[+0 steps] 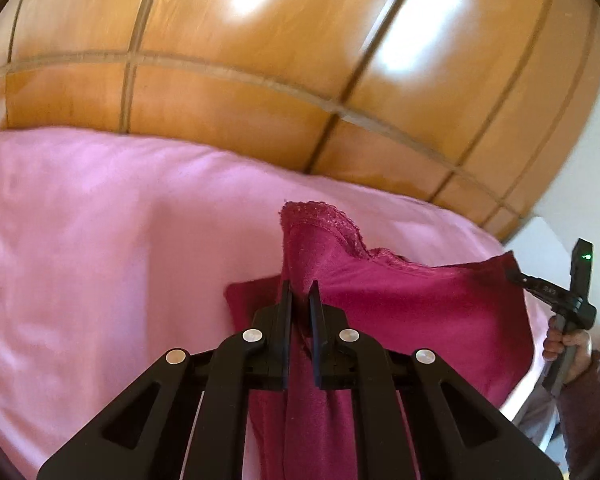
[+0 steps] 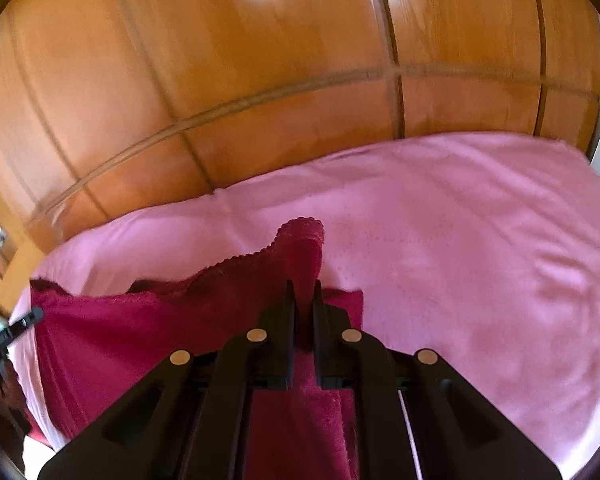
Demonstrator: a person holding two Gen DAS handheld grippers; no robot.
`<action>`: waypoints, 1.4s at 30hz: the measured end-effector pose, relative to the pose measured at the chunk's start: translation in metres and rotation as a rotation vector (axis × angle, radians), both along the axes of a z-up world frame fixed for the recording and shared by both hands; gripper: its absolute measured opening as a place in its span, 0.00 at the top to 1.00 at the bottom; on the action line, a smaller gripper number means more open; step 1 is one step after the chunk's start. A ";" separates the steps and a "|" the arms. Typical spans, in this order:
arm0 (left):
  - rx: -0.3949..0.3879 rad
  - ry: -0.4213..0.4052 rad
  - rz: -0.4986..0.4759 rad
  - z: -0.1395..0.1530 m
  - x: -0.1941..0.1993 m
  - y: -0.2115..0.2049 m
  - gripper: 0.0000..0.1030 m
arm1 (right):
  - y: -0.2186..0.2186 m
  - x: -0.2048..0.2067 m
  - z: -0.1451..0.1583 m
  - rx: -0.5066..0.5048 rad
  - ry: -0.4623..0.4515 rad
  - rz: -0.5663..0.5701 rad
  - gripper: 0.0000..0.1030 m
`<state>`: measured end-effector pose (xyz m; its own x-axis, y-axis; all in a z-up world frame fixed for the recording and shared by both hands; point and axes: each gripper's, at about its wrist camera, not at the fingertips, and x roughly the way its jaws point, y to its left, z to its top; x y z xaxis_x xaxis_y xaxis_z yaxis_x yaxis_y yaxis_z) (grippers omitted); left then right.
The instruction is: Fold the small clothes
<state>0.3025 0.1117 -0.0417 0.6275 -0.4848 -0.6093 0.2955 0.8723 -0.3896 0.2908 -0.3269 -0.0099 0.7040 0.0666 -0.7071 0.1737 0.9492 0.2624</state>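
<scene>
A dark red garment with a lace edge (image 1: 420,308) hangs stretched between both grippers above a pink bed cover (image 1: 80,240). My left gripper (image 1: 301,286) is shut on one corner of the red garment, whose lace tip sticks up past the fingers. My right gripper (image 2: 304,286) is shut on the other corner of the same garment (image 2: 140,340). The right gripper (image 1: 516,272) also shows at the right edge of the left wrist view, held by a hand (image 1: 560,344). In the right wrist view the left gripper (image 2: 32,316) shows at the left edge.
The pink cover (image 2: 480,260) spreads over the bed below and to the sides. Behind it stands a glossy wooden wardrobe (image 1: 260,60) with panel seams. A white surface (image 1: 548,248) stands past the bed's right corner. A sleeve (image 1: 588,404) shows at lower right.
</scene>
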 end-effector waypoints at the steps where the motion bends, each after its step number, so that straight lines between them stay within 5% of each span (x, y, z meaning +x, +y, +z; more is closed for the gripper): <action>1: 0.011 0.022 0.017 -0.007 0.010 0.000 0.94 | -0.002 0.009 -0.007 -0.003 0.017 -0.011 0.94; 8: 0.143 0.179 0.139 -0.060 0.060 -0.003 0.95 | 0.000 0.055 -0.070 -0.047 0.179 -0.041 0.92; 12: 0.240 0.124 0.141 -0.048 0.045 -0.012 0.95 | -0.005 0.045 -0.062 -0.016 0.167 -0.032 0.66; 13: 0.243 0.106 0.140 -0.043 0.041 -0.011 0.95 | -0.007 0.037 -0.055 -0.006 0.148 -0.025 0.65; 18: 0.226 -0.024 0.115 -0.014 -0.016 -0.012 0.95 | 0.003 -0.019 -0.023 0.042 0.062 0.081 0.66; 25: 0.263 -0.071 -0.016 -0.024 -0.092 -0.033 0.95 | 0.044 -0.094 -0.028 0.066 0.089 0.244 0.67; 29: 0.321 -0.029 -0.037 -0.049 -0.106 -0.035 0.95 | 0.033 -0.119 -0.050 0.085 0.126 0.181 0.68; 30: 0.369 -0.018 -0.035 -0.059 -0.106 -0.035 0.95 | 0.023 -0.122 -0.061 0.062 0.147 0.137 0.75; 31: 0.379 0.000 -0.029 -0.069 -0.105 -0.033 0.95 | 0.015 -0.121 -0.071 0.066 0.170 0.114 0.95; 32: 0.357 0.005 -0.020 -0.074 -0.104 -0.028 0.95 | 0.001 -0.121 -0.090 0.128 0.205 0.083 1.00; 34: 0.358 -0.001 -0.013 -0.072 -0.105 -0.027 0.95 | -0.009 -0.124 -0.096 0.188 0.176 0.069 1.00; 40: 0.330 -0.015 0.038 -0.052 -0.117 -0.025 0.95 | 0.002 -0.125 -0.090 0.121 0.165 0.067 1.00; 42: 0.326 -0.029 0.056 -0.045 -0.123 -0.024 0.95 | 0.006 -0.127 -0.079 0.106 0.160 0.067 0.92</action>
<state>0.1790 0.0875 -0.0867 0.6671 -0.2320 -0.7080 0.2509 0.9647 -0.0797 0.1641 -0.3208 -0.0892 0.5750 0.1897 -0.7959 0.1586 0.9284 0.3359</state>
